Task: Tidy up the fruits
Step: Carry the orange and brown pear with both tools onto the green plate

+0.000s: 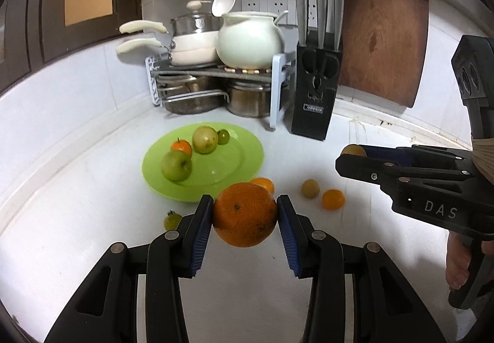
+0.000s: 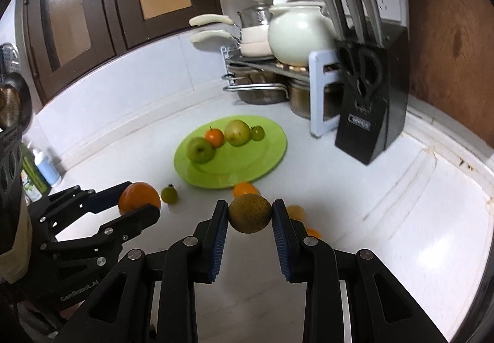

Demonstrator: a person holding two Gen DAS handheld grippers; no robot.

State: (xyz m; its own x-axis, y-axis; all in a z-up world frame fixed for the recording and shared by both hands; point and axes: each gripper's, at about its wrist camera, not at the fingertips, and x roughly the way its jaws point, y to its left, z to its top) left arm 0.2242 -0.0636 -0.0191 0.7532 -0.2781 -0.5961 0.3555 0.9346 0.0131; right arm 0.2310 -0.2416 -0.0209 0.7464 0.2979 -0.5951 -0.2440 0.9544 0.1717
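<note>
My left gripper (image 1: 245,213) is shut on a large orange (image 1: 244,214) and holds it above the white counter, just in front of the green plate (image 1: 244,163). My right gripper (image 2: 250,216) is shut on a brownish-green round fruit (image 2: 250,212), also above the counter. The plate holds a green apple (image 1: 176,165), a small orange fruit (image 1: 182,147), a yellow-green fruit (image 1: 205,139) and a small green one (image 1: 223,136). Loose on the counter lie a small orange fruit (image 1: 263,184), a yellowish fruit (image 1: 310,188), another orange one (image 1: 333,199) and a small green tomato (image 1: 173,219).
A black knife block (image 1: 313,89) stands behind the plate at the right, with a wooden cutting board (image 1: 383,34) against the wall. A rack of pots and pans (image 1: 216,77) fills the back corner. Bottles (image 2: 43,170) stand at the far left.
</note>
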